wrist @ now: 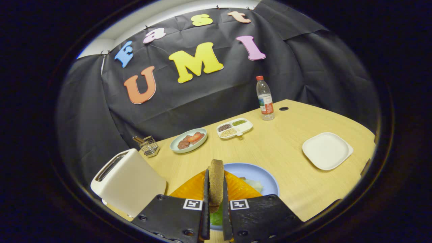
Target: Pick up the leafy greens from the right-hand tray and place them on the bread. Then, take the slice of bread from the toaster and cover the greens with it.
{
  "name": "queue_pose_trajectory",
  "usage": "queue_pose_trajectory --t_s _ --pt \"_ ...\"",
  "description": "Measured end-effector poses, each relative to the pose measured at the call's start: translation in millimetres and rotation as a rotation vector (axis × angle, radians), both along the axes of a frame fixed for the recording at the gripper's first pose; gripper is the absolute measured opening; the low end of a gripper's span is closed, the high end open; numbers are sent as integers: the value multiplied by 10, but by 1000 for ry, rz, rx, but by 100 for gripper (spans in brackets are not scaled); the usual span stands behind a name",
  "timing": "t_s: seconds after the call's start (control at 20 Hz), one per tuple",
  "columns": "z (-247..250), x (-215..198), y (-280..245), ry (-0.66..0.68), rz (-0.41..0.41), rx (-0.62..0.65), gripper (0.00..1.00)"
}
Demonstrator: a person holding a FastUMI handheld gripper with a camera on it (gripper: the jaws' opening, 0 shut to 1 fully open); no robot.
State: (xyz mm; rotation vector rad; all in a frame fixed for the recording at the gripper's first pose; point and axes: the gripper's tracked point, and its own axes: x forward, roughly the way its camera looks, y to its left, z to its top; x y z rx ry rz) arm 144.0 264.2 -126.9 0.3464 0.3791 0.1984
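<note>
Nearest, the gripper [216,199] has its two fingers pinching a slice of brown bread [216,184] between them. The slice stands on edge, upright, its long axis running vertically and its thin crust edge facing the camera; its rounded top rises above the fingertips. Each finger's mount carries a small square black-and-white marker, which holds no readable words.

Directly below and behind the held slice sits a blue plate [261,175]. On it lies an orange, ridged item [241,189] that could be a slice of cheese or similar; what it is cannot be told for sure. The leafy greens [216,217] show as a green patch between the fingers under the bread, with a paler leaf [254,185] just beyond the right finger.

Beside the left finger stands a cream toaster [130,182], its slot on top facing up.

Farther across the light wooden table [280,148] are a small wire holder [148,145], a pale green dish [187,143] with reddish pieces on it, and a white divided tray [235,128] with three compartments of grains or seeds. Off to the right sits a white square plate [326,150].

Farthest, near the table's back edge, stands a clear water bottle [265,98] with a red cap and a red-and-white label too small to read. A round dark hole [284,108] in the tabletop lies just beside it.
</note>
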Motion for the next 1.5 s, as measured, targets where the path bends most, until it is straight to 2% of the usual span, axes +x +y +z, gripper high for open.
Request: queue_pose_trajectory --t_s 0.25,0.5,0.6,0.75,0.95,1.1,1.35,1.5 --pt "-185 56 -174 45 -1 -3 30" --pt "-233 79 -311 52 -13 -30 64" --pt "-94 60 -400 8 -26 -58 74" --pt "191 -57 -571 -91 -48 -131 95" --pt "645 -409 -765 -200 -72 -206 96" --pt "1040 -824 -866 -290 -64 -268 96" --pt "1397 -1516 -1020 -363 -80 -295 96" --pt "1511 -1838 -987 -407 -63 -318 96"
